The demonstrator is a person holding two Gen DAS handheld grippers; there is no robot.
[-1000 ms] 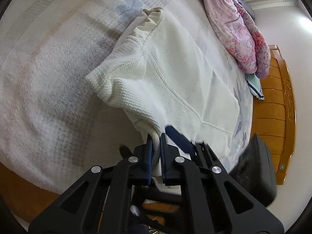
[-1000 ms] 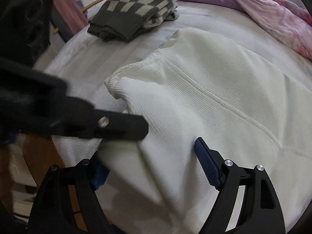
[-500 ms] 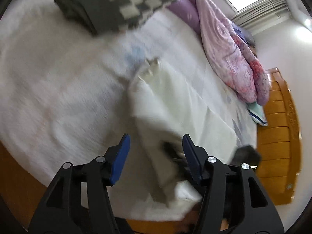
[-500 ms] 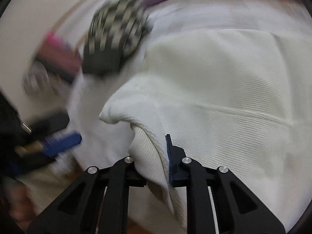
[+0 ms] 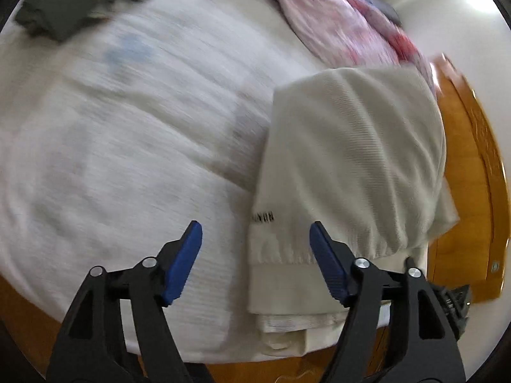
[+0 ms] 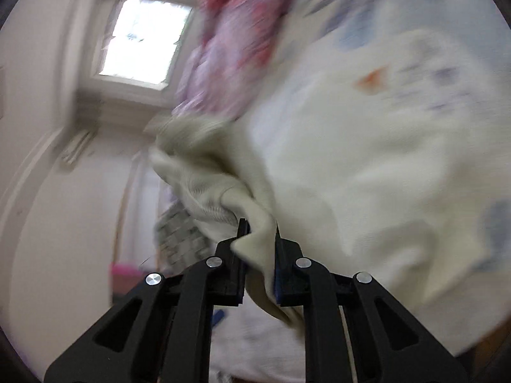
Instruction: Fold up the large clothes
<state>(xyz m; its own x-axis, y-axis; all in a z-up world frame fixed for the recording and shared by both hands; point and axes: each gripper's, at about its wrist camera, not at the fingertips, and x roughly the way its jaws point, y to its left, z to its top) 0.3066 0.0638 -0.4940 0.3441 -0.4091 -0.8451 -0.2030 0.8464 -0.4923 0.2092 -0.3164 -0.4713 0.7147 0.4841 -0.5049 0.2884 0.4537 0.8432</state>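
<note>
The white sweater gets folded over on the bed

A second ago the left tongs (image 5: pixel 255 255) pinched the white sweater (image 5: pixel 351 166) at its hem; now they are spread wide and hold nothing; the right tongs (image 6: pixel 258 242) are pressed together on a bunch of the cloth, and a second ago they were spread; this looks like a hand-over, so the fold is partly done; the sweater lies doubled at the near edge of the bed (image 5: pixel 127 146); the left view shows the tidy fold and the checked clothes (image 5: pixel 64 6) far off; only the right view shows the pinch, the window (image 6: pixel 143 38) and the pink quilt (image 6: pixel 230 48).
</note>
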